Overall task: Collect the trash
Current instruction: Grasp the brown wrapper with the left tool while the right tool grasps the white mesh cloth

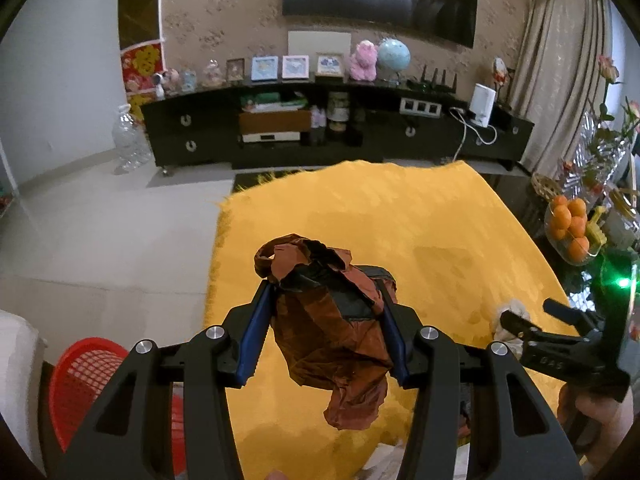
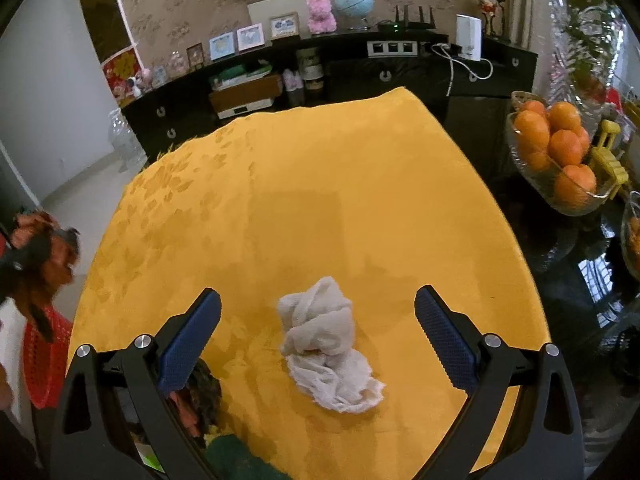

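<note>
A: What is being gripped by the left gripper (image 1: 326, 332)?

B: A crumpled brown wrapper (image 1: 332, 332) is being pinched between its blue pads (image 1: 252, 336), clear of the yellow cloth (image 1: 400, 220). One loose tail is hanging free below the pads. The red basket (image 1: 84, 376) is being seen low on the left, beside the table's edge, and is judged to be where the trash is meant to go.

A: And how is the wrapper expected to handle?

B: It is being judged as very light, thin and crinkly, possibly a little slick. A hold on the thick bunched middle is preferred, which is where it is being pressed now; a hold on the dangling tail alone could let it slip.

A: What is being faced by the right gripper (image 2: 318, 332)?

B: Its jaws are being held wide apart, with nothing pressed. A wadded white tissue (image 2: 326, 348) is lying on the yellow cloth between the two fingers, touched by neither.

A: How is the tissue likely to behave?

B: It is being judged soft, almost weightless and easily squashed, not fragile. The tall bunched knot at the far end is considered the best place to close on; the flat thin skirt nearer the camera could tear or slide off the pads.
</note>
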`<state>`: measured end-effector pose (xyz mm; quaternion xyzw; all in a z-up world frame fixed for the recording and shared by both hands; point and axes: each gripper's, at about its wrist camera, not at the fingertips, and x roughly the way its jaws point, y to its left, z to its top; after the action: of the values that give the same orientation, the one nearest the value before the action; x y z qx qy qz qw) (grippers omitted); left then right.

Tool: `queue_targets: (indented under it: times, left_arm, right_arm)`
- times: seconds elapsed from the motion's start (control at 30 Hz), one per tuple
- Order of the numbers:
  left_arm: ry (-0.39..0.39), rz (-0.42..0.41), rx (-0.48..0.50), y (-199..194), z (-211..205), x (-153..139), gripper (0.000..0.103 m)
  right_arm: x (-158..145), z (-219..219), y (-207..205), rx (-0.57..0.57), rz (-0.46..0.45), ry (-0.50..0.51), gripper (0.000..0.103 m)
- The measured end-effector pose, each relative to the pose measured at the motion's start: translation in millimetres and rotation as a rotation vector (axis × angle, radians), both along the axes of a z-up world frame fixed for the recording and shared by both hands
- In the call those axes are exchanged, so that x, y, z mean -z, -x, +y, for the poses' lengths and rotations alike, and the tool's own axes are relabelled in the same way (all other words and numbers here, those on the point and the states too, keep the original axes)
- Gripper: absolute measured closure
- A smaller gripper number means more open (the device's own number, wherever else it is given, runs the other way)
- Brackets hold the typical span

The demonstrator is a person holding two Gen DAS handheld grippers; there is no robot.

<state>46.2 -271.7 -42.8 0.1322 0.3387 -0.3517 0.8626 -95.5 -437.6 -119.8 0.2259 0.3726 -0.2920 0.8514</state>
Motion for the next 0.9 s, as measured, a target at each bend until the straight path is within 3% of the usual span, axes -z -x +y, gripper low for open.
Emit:
queue_targets:
  times: [0.2,0.37,0.53,0.77,0.9]
  left_arm:
    - [0.007,-0.03,-0.026,-1.1,17.4,-10.0,0.055]
    - [0.004,-0.061,-0.051,-3.1,26.5,-16.1,0.055]
    - [0.014,-0.075,-0.06,-1.5,32.1,-21.7,0.055]
    - [0.028,-0.085,-0.065,-0.2,36.0,-28.0,0.055]
    - [0.045,-0.095,-0.072,3.0,39.9,-34.6,0.055]
  right_arm:
    - [19.4,2.1,-13.0,-0.019,0.066,-0.026,0.021]
    - [38.3,3.4,-17.8,-0.029,0.113,-0.078,0.043]
    - [43.4,6.1,-17.6,-0.038,0.15,-0.064,0.062]
    - [39.9,2.5,-13.9,-0.032,0.135,-0.069,0.069]
    - [20.5,2.6,-8.7,-0.016,0.078,-0.05,0.069]
